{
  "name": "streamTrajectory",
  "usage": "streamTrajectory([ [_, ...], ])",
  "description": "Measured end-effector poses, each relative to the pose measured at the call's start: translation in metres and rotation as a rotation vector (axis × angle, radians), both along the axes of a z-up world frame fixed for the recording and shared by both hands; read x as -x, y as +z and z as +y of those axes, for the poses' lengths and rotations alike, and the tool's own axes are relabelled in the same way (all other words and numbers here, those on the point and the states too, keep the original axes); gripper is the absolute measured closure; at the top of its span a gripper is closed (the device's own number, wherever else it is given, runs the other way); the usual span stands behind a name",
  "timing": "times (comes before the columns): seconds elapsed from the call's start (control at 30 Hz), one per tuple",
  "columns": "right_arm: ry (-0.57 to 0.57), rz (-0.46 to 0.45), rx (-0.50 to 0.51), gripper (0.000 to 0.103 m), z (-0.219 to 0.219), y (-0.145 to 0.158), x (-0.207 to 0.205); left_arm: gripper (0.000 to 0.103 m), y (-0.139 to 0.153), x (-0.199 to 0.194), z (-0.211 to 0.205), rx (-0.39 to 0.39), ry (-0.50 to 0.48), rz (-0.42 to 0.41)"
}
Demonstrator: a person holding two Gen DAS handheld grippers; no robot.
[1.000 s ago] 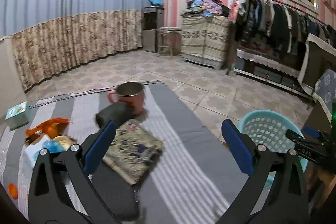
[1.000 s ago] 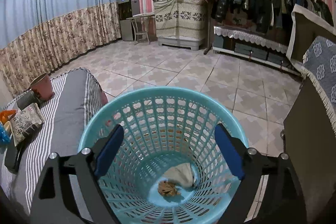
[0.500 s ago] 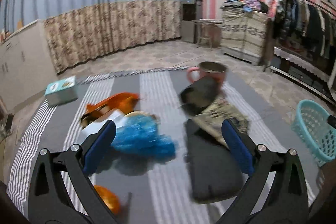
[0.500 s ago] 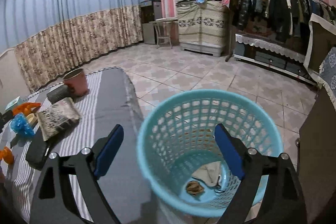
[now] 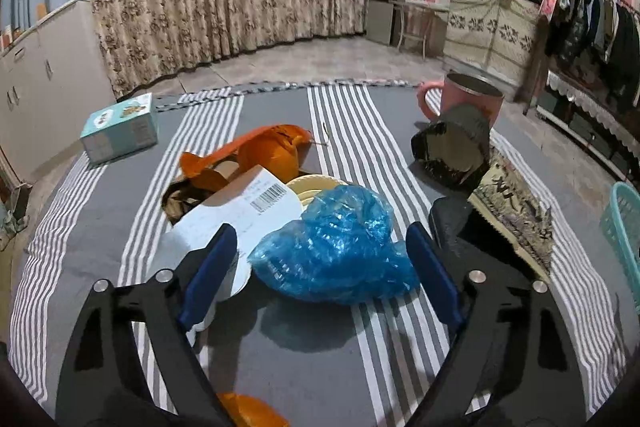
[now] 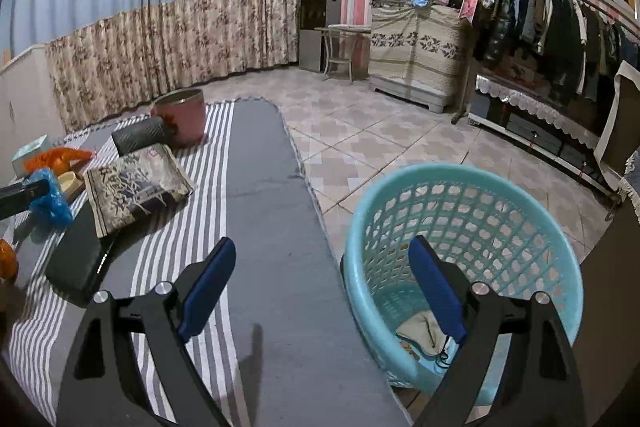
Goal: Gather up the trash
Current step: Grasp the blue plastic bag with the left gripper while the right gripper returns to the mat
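Counting trash: one crumpled blue plastic bag (image 5: 334, 251), one torn orange wrapper (image 5: 256, 155)
Left gripper (image 5: 320, 269): fingers spread wide, empty, bag between them
Right gripper (image 6: 320, 287): wide open, empty
Bin: one turquoise plastic lattice basket (image 6: 500, 227) behind right finger

Left gripper (image 5: 320, 267): jaws spread wide, nothing clamped between them; black arms angle up from the lower frame, blue pads (image 5: 208, 273) face inward.
Right gripper (image 6: 320, 287): jaws spread wide, holding nothing; black arms rise symmetrically, blue pads (image 6: 436, 293) face each other.
Pose: both point forward and slightly downward.
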State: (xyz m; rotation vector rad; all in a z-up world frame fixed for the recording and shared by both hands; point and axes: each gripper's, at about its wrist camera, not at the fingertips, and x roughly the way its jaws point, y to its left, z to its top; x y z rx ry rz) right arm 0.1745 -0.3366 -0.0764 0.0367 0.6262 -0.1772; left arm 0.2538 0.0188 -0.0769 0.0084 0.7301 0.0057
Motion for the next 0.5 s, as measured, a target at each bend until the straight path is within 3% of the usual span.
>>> streamTrajectory([
  [0.03,0.001,0.007,-0.003,0.016,0.0,-0.002,-0.001,0.035,-0.002,-0.002,-0.002,-0.001,-0.009,0.012],
  [0.1,0.008,0.015,-0.003,0.016,-0.001,-0.003,-0.002,0.058,-0.006,-0.005,-0.005,0.002,-0.038,0.037],
  [0.2,0.016,0.02,0.003,0.016,0.005,-0.002,-0.003,0.071,-0.005,-0.002,-0.011,0.003,-0.06,0.032],
  [0.3,0.038,0.025,0.002,0.016,0.015,-0.001,-0.006,0.078,0.005,0.005,-0.015,-0.002,-0.082,0.0],
  [0.5,0.116,0.032,0.042,0.016,0.059,0.005,-0.018,0.079,0.033,0.022,-0.008,-0.01,-0.105,-0.064],
])
